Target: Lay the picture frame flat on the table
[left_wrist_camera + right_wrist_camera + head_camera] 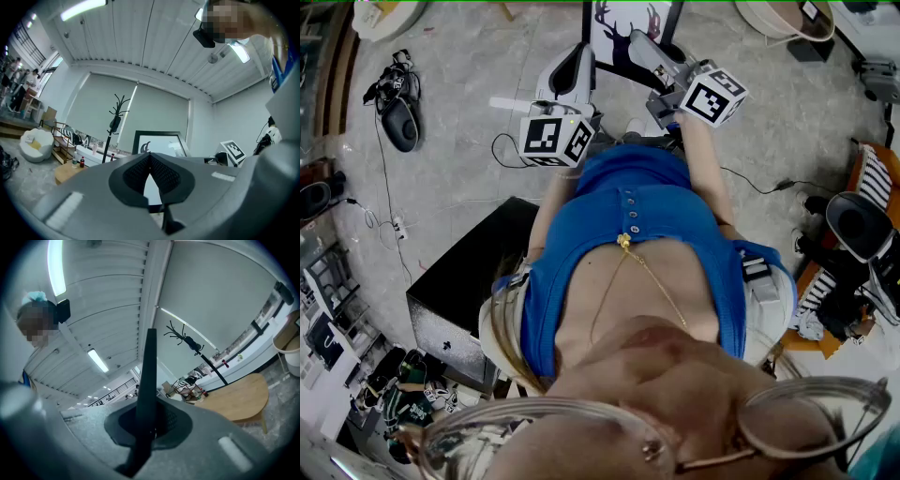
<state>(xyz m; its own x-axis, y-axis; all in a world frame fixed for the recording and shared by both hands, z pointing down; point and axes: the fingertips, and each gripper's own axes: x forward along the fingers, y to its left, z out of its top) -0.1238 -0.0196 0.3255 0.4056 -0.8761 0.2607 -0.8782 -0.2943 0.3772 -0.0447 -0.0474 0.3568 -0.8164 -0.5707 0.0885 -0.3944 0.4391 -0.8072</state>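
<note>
The picture frame [625,24], black with a white print of a deer, stands upright at the top of the head view. My right gripper [645,45] reaches it from the right and is shut on its edge. In the right gripper view that edge shows as a thin dark bar [148,380] running up between the pads. My left gripper [578,58] hangs just left of the frame, shut with nothing in it. From the left gripper view the frame [157,142] faces me a little way beyond the closed tips, apart from them.
A black box [467,281] stands low on the left beside my body. Cables [386,187] trail over the grey floor. A round wooden table [236,399], a coat stand [115,123] and a white pouf [34,143] are further off.
</note>
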